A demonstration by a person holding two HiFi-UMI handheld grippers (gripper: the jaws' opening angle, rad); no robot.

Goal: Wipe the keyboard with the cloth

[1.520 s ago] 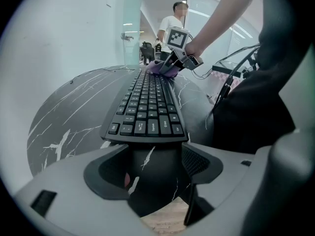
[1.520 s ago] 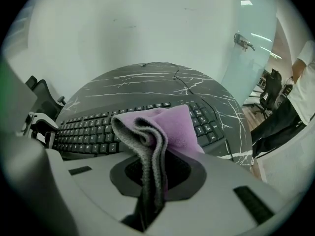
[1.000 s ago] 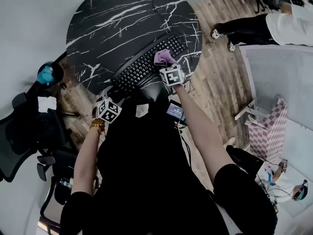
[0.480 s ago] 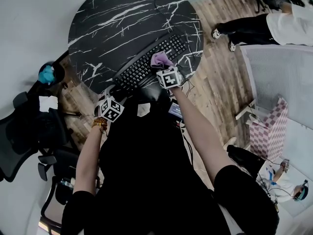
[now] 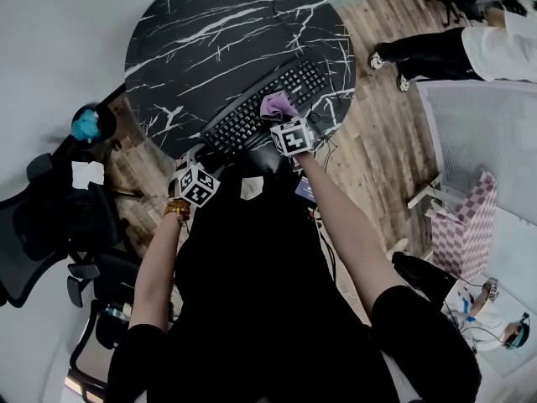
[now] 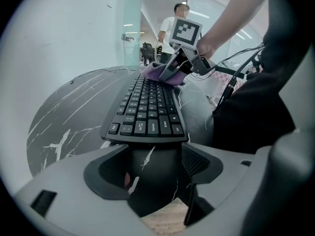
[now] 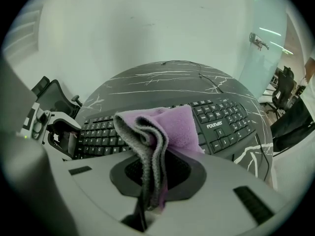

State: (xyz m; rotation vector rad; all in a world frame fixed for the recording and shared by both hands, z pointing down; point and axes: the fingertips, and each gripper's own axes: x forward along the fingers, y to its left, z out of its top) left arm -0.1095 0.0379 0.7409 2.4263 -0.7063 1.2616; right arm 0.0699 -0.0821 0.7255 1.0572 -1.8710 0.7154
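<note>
A black keyboard [image 5: 252,112] lies slantwise on the near part of the round black marble table [image 5: 210,32]. My right gripper [image 5: 282,117] is shut on a folded purple and grey cloth [image 5: 275,104], which rests on the keys right of the keyboard's middle. In the right gripper view the cloth [image 7: 156,127] hangs bunched between the jaws of that gripper [image 7: 151,178], with the keyboard [image 7: 219,119] behind it. My left gripper [image 5: 198,168] is at the keyboard's left end. In the left gripper view this gripper [image 6: 152,167] is open and holds nothing, and the keyboard [image 6: 147,112] starts just ahead of it.
Black office chairs [image 5: 38,225] stand to the left on the wood floor, beside a blue object [image 5: 84,126]. A person's legs [image 5: 419,44] are at the upper right. A white panel [image 5: 482,133] and a checkered box [image 5: 461,225] stand on the right. A cable [image 7: 263,154] runs off the keyboard's right end.
The right gripper has drawn the cloth a little leftward along the keys, toward the keyboard's middle. The left gripper has stayed at the keyboard's left end.
</note>
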